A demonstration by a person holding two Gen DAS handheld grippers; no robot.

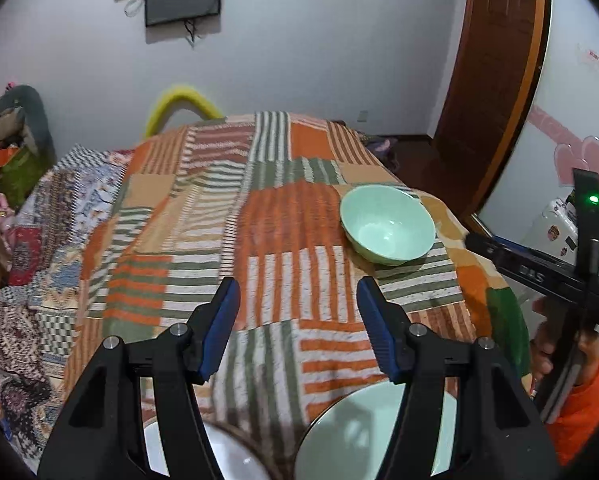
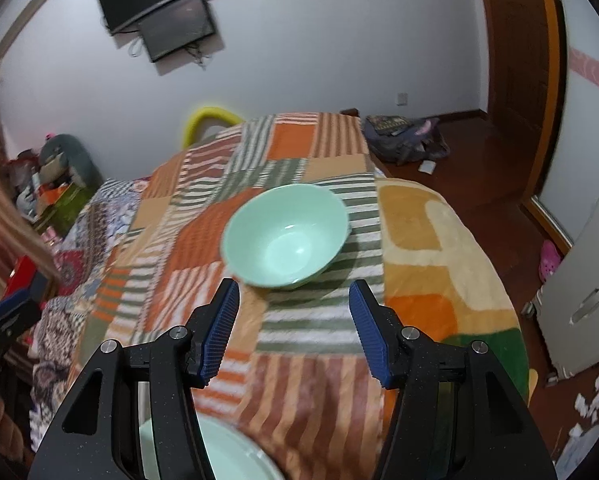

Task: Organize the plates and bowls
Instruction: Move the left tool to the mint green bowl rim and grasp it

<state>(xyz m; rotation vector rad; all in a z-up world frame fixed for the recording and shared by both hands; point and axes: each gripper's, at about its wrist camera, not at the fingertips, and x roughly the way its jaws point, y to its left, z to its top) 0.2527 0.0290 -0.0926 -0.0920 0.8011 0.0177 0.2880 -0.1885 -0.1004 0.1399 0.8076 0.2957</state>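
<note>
A mint green bowl (image 1: 387, 224) stands upright on the striped patchwork blanket (image 1: 259, 240), ahead and right of my left gripper (image 1: 297, 292), which is open and empty. In the right wrist view the same bowl (image 2: 285, 236) sits just beyond my right gripper (image 2: 295, 296), open and empty. Under the left gripper lie a white plate (image 1: 219, 456) and a mint green plate (image 1: 355, 440), partly hidden by the fingers. A mint green plate (image 2: 219, 456) shows under the right gripper.
The blanket covers a raised surface whose right edge (image 2: 499, 280) drops to a wooden floor. A brown door (image 1: 495, 80) stands at the right. A bag (image 2: 403, 136) lies on the floor. Clutter (image 1: 11, 152) sits at the left. The right gripper's body (image 1: 547, 276) shows at the right.
</note>
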